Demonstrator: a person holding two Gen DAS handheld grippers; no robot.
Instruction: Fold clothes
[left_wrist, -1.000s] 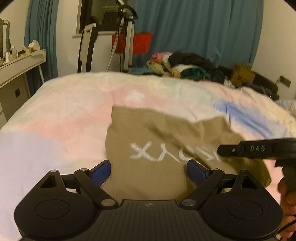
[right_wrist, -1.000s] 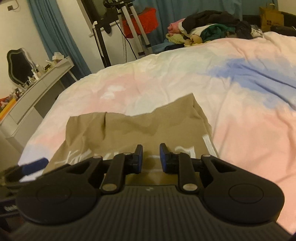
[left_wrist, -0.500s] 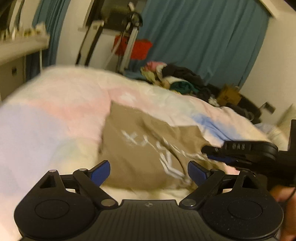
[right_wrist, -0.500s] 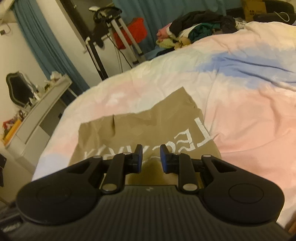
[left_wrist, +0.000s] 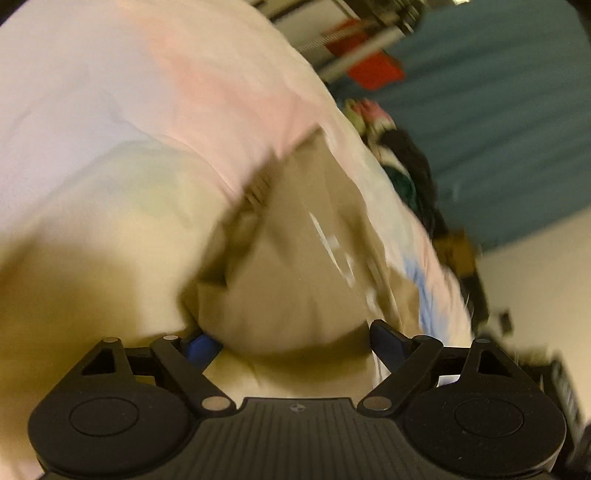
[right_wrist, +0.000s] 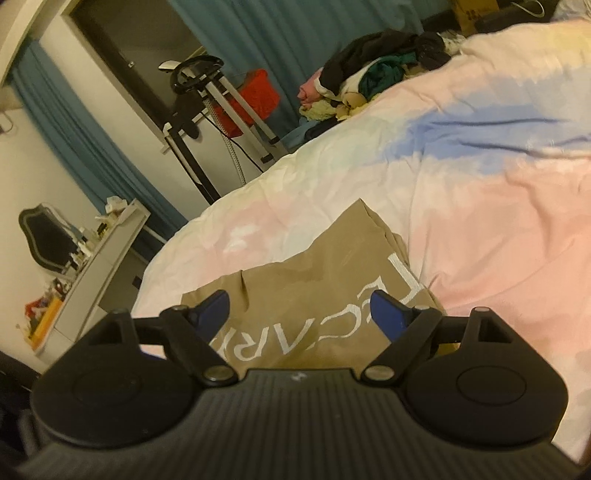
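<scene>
While the tan shirt is lying part-folded on the pastel duvet, we are holding both grippers over its near edge: left gripper spread wide, right gripper likewise spread, neither gripping cloth.

The left wrist view sits low and very near the bed cover, rolled hard to one side and blurred, looking along its fingers across the tan garment toward the teal curtain. The right wrist view looks from higher and farther back, tilted, over the same garment, cover and curtain.
</scene>
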